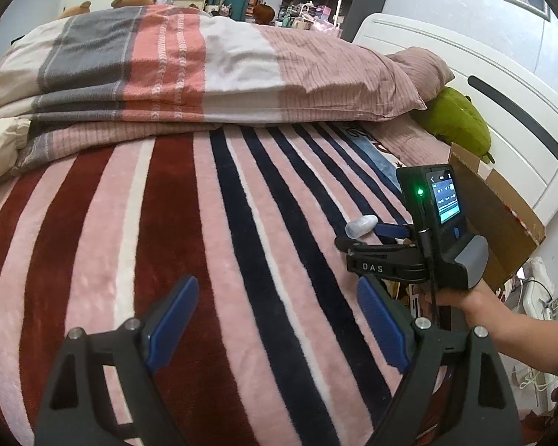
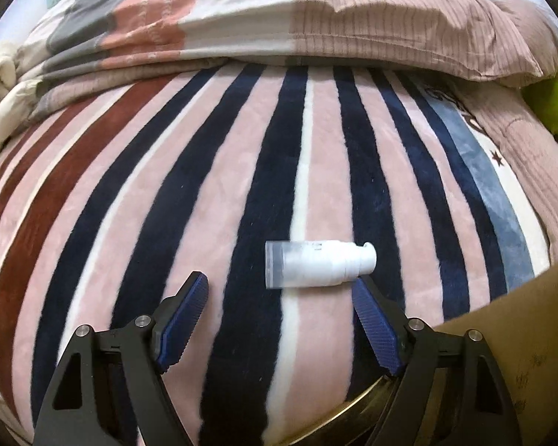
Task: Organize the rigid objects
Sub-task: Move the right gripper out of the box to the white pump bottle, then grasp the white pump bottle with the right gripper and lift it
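Observation:
A small white pump bottle (image 2: 318,265) lies on its side on the striped blanket (image 2: 204,204), pump head to the right. My right gripper (image 2: 280,290) stands open just short of it; the right fingertip is close under the pump head and the pads do not press on it. In the left wrist view the bottle (image 1: 360,225) peeks out past the right gripper (image 1: 358,236), which a hand (image 1: 476,304) holds from the right. My left gripper (image 1: 275,290) is open over the blanket (image 1: 167,241), with nothing between its fingers.
A folded quilt (image 1: 167,67) and a pillow (image 1: 420,67) lie across the back of the bed. A cardboard box (image 1: 498,219) stands at the right edge beside a green plush toy (image 1: 453,119) and the white headboard (image 1: 464,74). Shelves fill the far wall.

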Motion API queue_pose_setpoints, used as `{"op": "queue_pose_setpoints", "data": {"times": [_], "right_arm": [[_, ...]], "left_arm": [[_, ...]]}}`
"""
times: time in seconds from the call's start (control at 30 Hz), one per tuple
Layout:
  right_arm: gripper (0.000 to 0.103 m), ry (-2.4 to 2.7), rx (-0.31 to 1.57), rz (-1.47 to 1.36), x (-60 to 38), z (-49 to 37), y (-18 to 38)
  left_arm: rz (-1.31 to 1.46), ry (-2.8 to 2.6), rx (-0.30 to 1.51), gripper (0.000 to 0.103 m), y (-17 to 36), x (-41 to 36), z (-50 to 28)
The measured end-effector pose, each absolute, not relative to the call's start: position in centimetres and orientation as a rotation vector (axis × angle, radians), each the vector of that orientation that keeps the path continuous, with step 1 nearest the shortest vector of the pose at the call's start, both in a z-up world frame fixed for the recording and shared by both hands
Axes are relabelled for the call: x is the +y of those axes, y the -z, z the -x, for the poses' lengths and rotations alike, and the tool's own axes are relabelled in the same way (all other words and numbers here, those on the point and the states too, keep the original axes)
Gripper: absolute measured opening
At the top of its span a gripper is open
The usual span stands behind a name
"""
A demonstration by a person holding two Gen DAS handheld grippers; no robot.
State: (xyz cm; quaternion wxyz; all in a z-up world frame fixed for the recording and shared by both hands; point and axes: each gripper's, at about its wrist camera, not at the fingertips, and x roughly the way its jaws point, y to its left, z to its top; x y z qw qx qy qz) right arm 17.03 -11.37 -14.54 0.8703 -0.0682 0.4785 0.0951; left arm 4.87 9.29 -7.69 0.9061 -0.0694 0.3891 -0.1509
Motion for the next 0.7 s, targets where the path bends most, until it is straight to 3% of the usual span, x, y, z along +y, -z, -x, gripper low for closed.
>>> {"op": "queue_pose_setpoints", "data": {"times": [0.07, 0.13, 0.43, 0.7], "right_arm": [[0.064, -0.181, 0.987, 0.153, -11.8, -17.3, 14.4], [0.043, -0.182, 0.991, 0.146, -12.4, -17.5, 14.3], [0.043, -0.397, 0.977, 0.101, -11.5, -15.6, 13.9], [0.043, -0.688, 0.867, 0.184, -8.3, -9.5, 10.0]], "left_arm": [[0.149, 0.316, 0.801, 0.085, 7.6, 9.2, -4.8], [0.147, 0.315, 0.802, 0.085, 7.4, 9.2, -4.7], [0.136, 0.312, 0.804, 0.085, 6.9, 8.8, -4.3], [0.198, 0.398, 0.835, 0.085, 6.3, 7.9, -4.8]]}}
